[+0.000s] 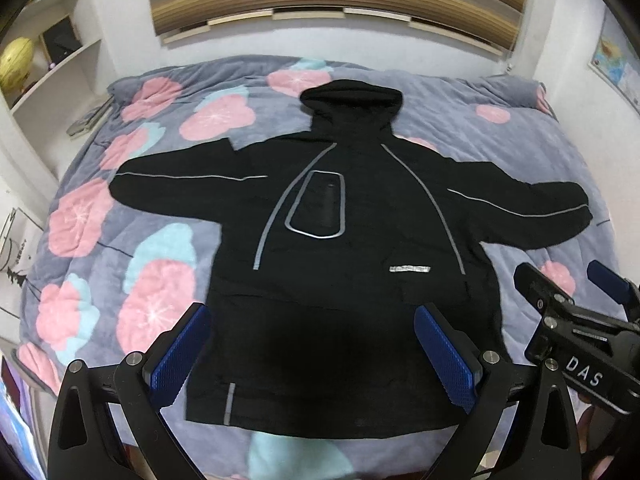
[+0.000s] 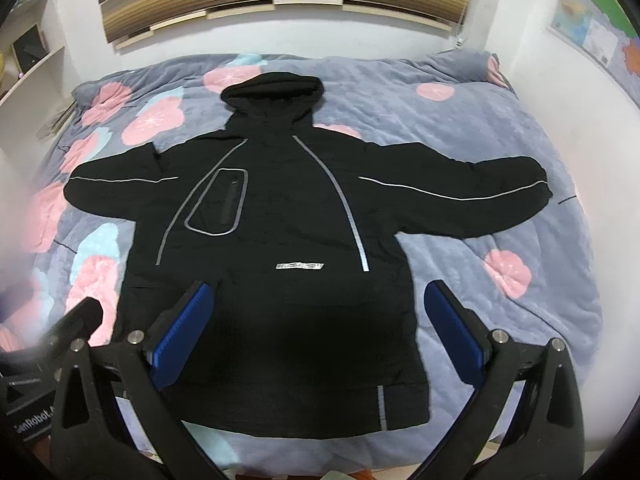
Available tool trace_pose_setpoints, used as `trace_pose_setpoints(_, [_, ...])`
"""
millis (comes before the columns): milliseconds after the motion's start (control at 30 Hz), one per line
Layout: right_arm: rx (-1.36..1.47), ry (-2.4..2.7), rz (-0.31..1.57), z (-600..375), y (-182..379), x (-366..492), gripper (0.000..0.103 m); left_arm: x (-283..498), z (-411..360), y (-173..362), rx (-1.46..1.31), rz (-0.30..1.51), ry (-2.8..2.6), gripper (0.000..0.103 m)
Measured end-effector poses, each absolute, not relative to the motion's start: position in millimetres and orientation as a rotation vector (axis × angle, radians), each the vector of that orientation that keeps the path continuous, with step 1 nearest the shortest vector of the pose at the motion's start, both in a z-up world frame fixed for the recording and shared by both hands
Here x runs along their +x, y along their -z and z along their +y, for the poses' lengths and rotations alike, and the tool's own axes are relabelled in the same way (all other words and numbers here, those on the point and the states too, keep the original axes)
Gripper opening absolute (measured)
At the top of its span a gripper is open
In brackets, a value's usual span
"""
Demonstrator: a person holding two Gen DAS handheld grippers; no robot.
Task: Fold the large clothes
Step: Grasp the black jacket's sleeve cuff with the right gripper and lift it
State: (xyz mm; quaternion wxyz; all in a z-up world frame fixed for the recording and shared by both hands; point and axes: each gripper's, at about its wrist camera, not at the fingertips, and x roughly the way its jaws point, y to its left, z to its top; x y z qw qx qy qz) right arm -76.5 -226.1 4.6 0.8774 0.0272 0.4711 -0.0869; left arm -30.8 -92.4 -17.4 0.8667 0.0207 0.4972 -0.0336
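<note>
A black hooded jacket (image 1: 344, 240) with grey reflective stripes lies flat on the bed, front up, both sleeves spread out sideways and the hood towards the headboard. The same jacket (image 2: 280, 240) fills the middle of the right wrist view. My left gripper (image 1: 312, 356) hovers open above the jacket's lower hem, its blue pads wide apart with nothing between them. My right gripper (image 2: 320, 336) is open too, held above the lower body of the jacket. The right gripper (image 1: 576, 312) also shows at the right edge of the left wrist view, beside the jacket.
The bed carries a grey quilt (image 1: 132, 216) with pink and pale blue flowers. A striped wooden headboard (image 1: 336, 0) stands at the far end. White shelves (image 1: 52, 52) line the left wall, and a map (image 2: 600, 20) hangs on the right wall.
</note>
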Motion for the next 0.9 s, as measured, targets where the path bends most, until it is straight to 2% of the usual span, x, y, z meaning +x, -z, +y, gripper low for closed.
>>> trace_pose_setpoints(533, [0.106, 0.214, 0.979, -349, 13, -50, 0.103, -13, -189, 23, 0.048, 1.027, 0.034, 0.101])
trace_pose_setpoints(900, [0.198, 0.450, 0.946, -542, 70, -8, 0.103, 47, -201, 31, 0.059, 1.009, -0.109, 0.101])
